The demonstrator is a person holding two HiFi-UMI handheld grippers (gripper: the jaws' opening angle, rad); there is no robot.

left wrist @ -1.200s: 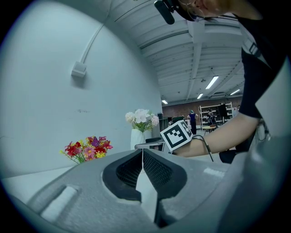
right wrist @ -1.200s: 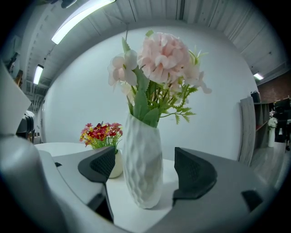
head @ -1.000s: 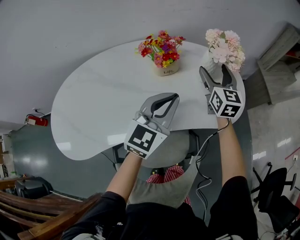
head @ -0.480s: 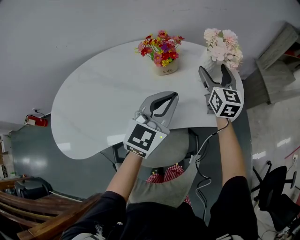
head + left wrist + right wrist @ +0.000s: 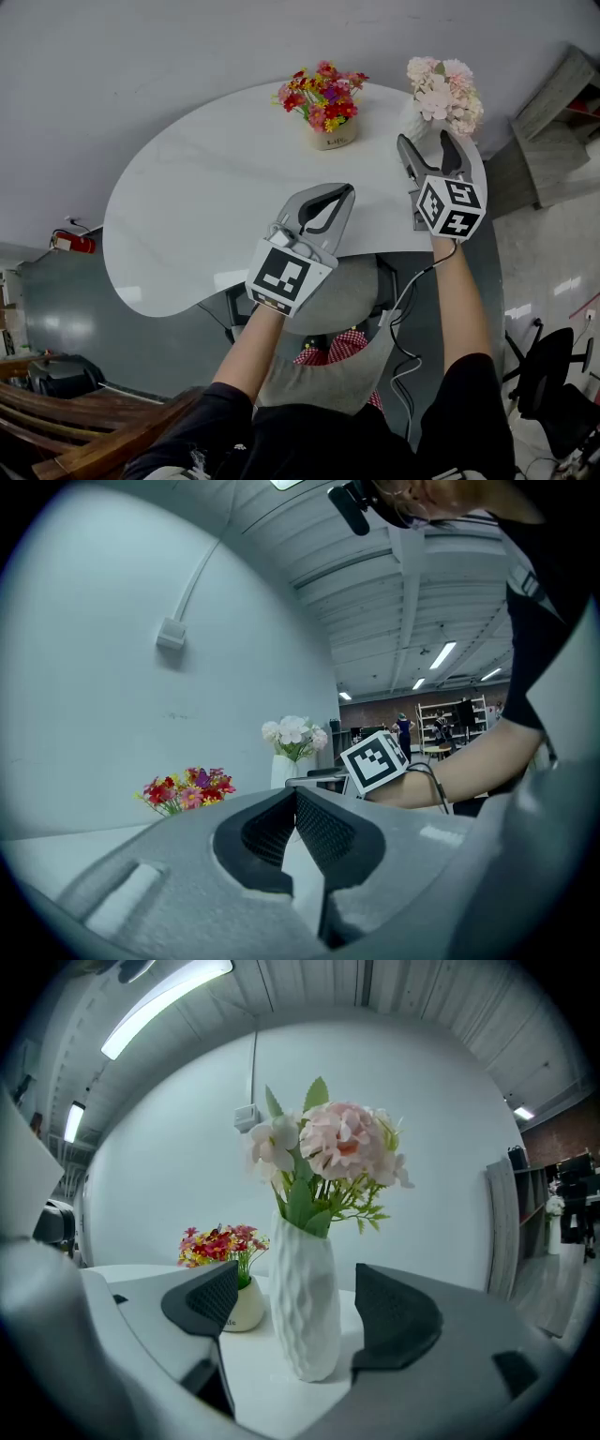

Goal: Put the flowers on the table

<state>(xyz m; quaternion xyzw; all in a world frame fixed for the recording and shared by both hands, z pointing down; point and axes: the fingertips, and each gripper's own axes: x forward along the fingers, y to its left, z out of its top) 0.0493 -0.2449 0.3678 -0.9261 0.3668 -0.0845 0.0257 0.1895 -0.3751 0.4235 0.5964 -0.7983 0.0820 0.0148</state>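
A white ribbed vase (image 5: 305,1302) of pale pink flowers (image 5: 442,89) stands upright on the white table (image 5: 187,216) near its right end. My right gripper (image 5: 426,141) is open just in front of it. In the right gripper view the vase sits in the gap between the two pads (image 5: 211,1299), touching neither. A small cream pot of red and yellow flowers (image 5: 323,103) stands at the table's far edge, left of the vase. My left gripper (image 5: 345,192) hovers over the table's near edge, shut with nothing in it.
The table's curved near edge runs under both grippers, with a grey chair seat (image 5: 337,291) tucked below it. A black office chair (image 5: 553,394) stands at the lower right and dark wooden furniture (image 5: 56,422) at the lower left. A grey cabinet (image 5: 562,94) is beyond the table's right end.
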